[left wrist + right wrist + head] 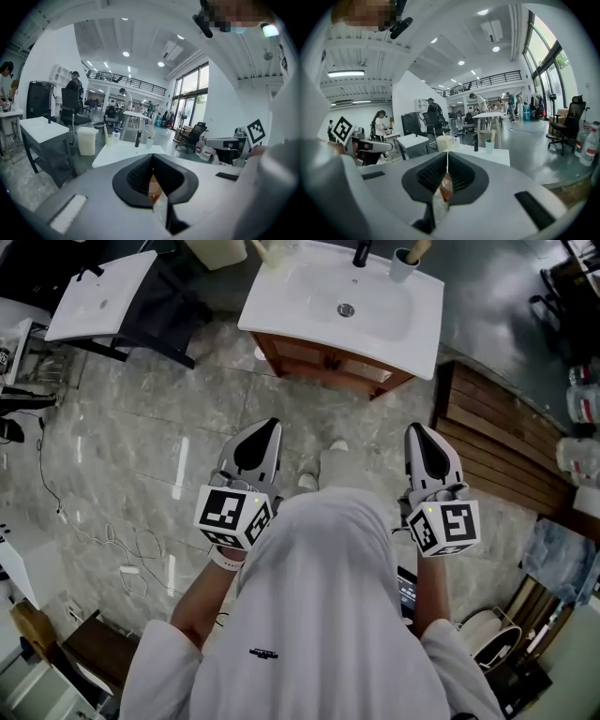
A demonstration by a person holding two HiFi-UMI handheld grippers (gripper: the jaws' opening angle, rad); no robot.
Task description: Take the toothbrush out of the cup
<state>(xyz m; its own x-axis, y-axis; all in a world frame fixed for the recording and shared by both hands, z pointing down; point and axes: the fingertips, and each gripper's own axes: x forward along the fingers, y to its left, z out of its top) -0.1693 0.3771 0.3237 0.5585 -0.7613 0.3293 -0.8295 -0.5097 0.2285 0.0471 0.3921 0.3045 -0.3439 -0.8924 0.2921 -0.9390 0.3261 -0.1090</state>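
Observation:
A pale green cup (404,263) stands at the back right corner of the white washbasin (309,298), with the toothbrush (418,248) sticking out of it. The same cup (489,146) and toothbrush (492,135) show far ahead in the right gripper view, and the cup (149,142) shows small in the left gripper view. My left gripper (266,427) and right gripper (418,431) are held at waist height over the floor, well short of the basin. Both are shut with nothing between the jaws, as also seen on the left gripper (152,158) and right gripper (447,154).
A black faucet (361,252) stands beside the cup, and another cup (271,251) sits at the basin's back left. A second white basin table (101,296) stands to the left. A wooden platform (497,442) lies right. Cables (112,542) trail across the marble floor.

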